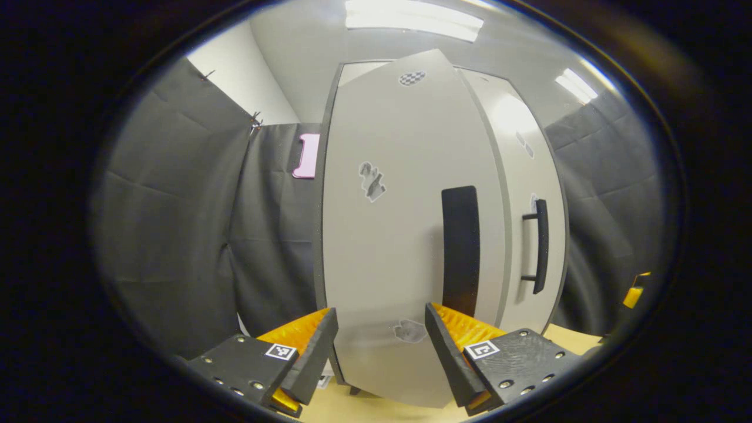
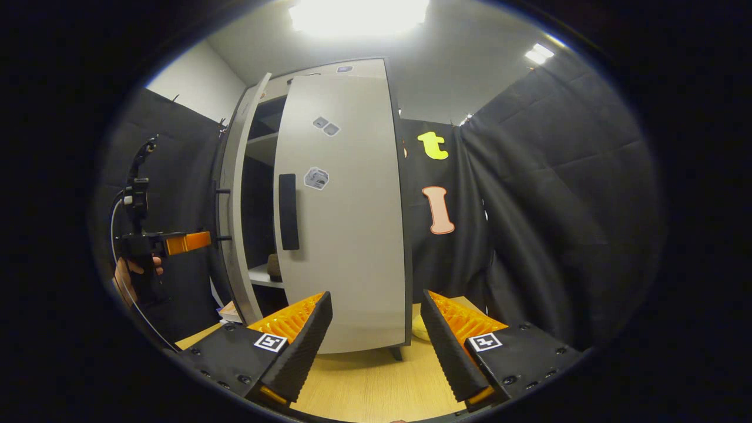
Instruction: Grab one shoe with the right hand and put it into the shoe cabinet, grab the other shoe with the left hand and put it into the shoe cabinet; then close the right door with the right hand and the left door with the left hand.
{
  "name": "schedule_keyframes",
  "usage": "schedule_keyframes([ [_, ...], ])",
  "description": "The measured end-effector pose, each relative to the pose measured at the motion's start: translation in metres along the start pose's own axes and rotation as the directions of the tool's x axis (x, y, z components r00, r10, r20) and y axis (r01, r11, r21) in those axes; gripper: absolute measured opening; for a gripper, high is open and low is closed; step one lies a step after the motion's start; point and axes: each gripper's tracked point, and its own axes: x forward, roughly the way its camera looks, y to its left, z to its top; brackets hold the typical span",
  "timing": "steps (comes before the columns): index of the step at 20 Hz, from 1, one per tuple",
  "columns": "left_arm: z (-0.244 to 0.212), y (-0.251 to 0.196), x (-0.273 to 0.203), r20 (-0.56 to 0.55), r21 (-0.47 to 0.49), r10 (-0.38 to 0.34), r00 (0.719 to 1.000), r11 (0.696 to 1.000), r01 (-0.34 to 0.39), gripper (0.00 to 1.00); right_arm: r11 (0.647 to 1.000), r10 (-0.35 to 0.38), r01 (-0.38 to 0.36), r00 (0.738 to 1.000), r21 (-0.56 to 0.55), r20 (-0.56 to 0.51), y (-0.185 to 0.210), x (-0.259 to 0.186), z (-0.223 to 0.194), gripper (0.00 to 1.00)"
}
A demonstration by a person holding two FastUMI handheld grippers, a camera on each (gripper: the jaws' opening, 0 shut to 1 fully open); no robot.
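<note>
Left gripper (image 1: pixel 380 338): nearest in the left gripper view, fingers spread wide apart and holding nothing, the left door showing in the gap between them
Right gripper (image 2: pixel 376 329): nearest in the right gripper view, fingers likewise spread apart and empty, framing the bottom edge of the right door
Left door (image 1: pixel 405 235): pale grey panel close in front of the left gripper, swung partly out from the shoe cabinet, a dark vertical handle (image 1: pixel 460 249) near its free edge; whether a finger touches the panel cannot be told
Right door (image 2: pixel 346 223): looks shut against the cabinet front in the right gripper view, flat dark handle (image 2: pixel 288 211) near its inner edge, small stickers above it
Shoe cabinet (image 2: pixel 258 211): stands on the wooden surface against the black cloth wall, raised on short dark feet; the opening beside the right door shows shelves
Shoe (image 2: pixel 274 265): a dim brownish shape on a lower shelf inside the opening, too dark to make out further
In the way: the half-open left door stands between the left gripper and the cabinet's inside
Other hand (image 2: pixel 132 276): at the left edge of the right gripper view, holding the left gripper just beside the outer face of the left door
Surface (image 2: pixel 376 382): light wood grain, under both grippers and the cabinet
Room: black cloth walls on both sides, white ceiling with bright strip lights
</note>
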Motion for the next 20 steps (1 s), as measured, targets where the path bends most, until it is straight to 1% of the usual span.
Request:
schedule_keyframes([
  [3, -0.005, 0.012, -0.030, -0.005, 0.034, 0.001, 1.000, 0.999, -0.001, 0.86, 1.000, 0.020, -0.020, 0.999, -0.002, 0.026, 0.009, -0.006, 0.012, 0.96],
  [5, -0.008, 0.024, -0.054, -0.010, 0.055, 0.016, 1.000, 0.998, -0.016, 0.84, 0.999, 0.032, -0.031, 0.999, -0.005, 0.036, 0.014, -0.010, 0.014, 0.94],
  [7, -0.012, 0.036, -0.082, -0.011, 0.055, 0.036, 0.999, 0.998, -0.035, 0.82, 0.999, 0.040, -0.040, 0.998, -0.008, 0.046, 0.019, -0.015, 0.016, 0.94],
  [8, -0.014, 0.041, -0.095, -0.006, 0.052, 0.045, 0.999, 0.998, -0.045, 0.94, 0.999, 0.042, -0.042, 0.998, -0.010, 0.051, 0.021, -0.018, 0.017, 0.96],
  [13, -0.027, 0.065, -0.154, 0.006, 0.078, 0.091, 0.996, 0.993, -0.091, 0.94, 0.998, 0.047, -0.045, 0.995, -0.031, 0.084, 0.031, -0.033, 0.019, 0.96],
  [15, -0.033, 0.069, -0.169, 0.003, 0.078, 0.097, 0.995, 0.992, -0.097, 0.94, 0.998, 0.055, -0.051, 0.994, -0.042, 0.097, 0.037, -0.039, 0.020, 0.96],
  [16, -0.035, 0.072, -0.176, 0.001, 0.076, 0.103, 0.995, 0.992, -0.103, 0.94, 0.997, 0.061, -0.056, 0.993, -0.050, 0.102, 0.039, -0.040, 0.021, 0.94],
  [18, -0.039, 0.074, -0.183, -0.006, 0.068, 0.109, 0.994, 0.992, -0.108, 0.94, 0.996, 0.068, -0.061, 0.992, -0.066, 0.110, 0.042, -0.042, 0.024, 0.96],
  [19, -0.040, 0.075, -0.185, -0.009, 0.063, 0.111, 0.994, 0.992, -0.110, 0.88, 0.996, 0.071, -0.063, 0.991, -0.070, 0.113, 0.044, -0.042, 0.026, 0.94],
  [20, -0.041, 0.075, -0.187, -0.012, 0.056, 0.109, 0.994, 0.992, -0.109, 0.94, 0.995, 0.075, -0.067, 0.991, -0.073, 0.115, 0.047, -0.044, 0.026, 0.94],
])
